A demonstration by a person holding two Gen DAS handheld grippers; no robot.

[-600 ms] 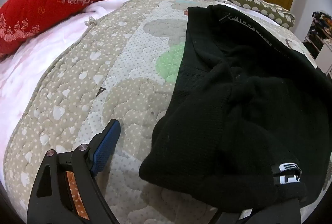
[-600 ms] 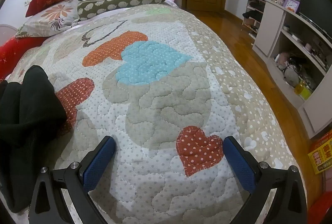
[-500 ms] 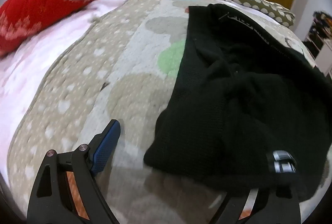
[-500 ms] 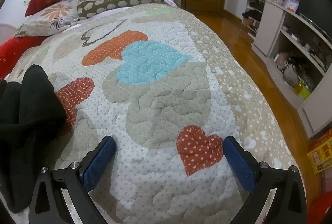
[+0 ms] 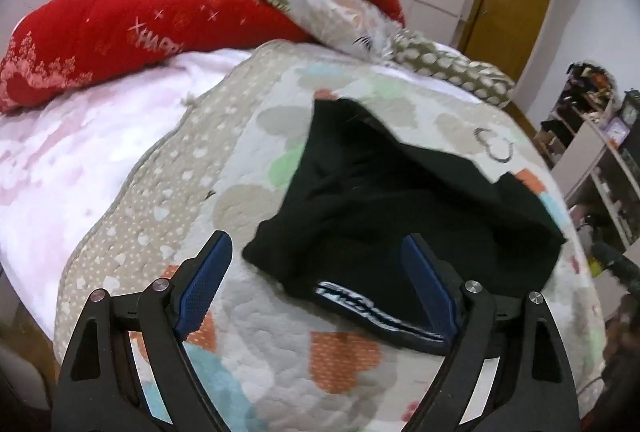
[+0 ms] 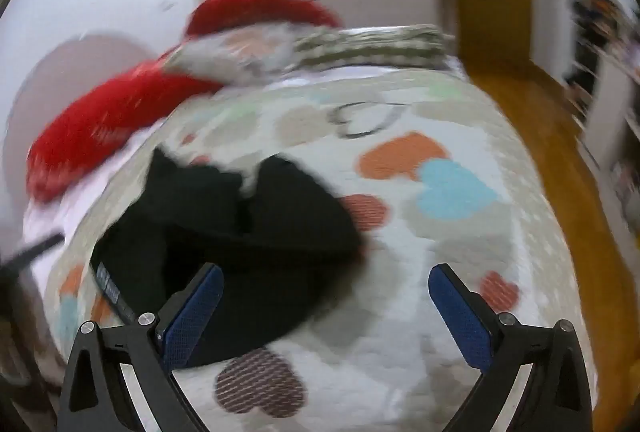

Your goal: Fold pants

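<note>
Lying bunched on the heart-patterned quilt, the black pants sat ahead of both tools, in a loose heap rather than laid out flat. Far off to the left of the left gripper, a long red pillow ran along the head of the bed, with white sheet showing beside the quilt's edge. That gripper's jaws stood wide apart and held nothing; the near edge of the pants, with its white-lettered band (the lettering too smeared to read), lay between the two blue pads and slightly beyond them, and the right pad overlapped the dark cloth in the picture, though I could not tell whether it touched. Beyond the pants, toward the far right, a patterned pillow and a wooden door showed.

From the right wrist view, which was blurred, the pants sat ahead and to the left of the right gripper, the heap reaching down behind its left pad. Those jaws too were spread open and empty, with only quilt between them, a dark red heart patch lying just inside the left one. Out past the right jaw ran the wooden floor.
</note>
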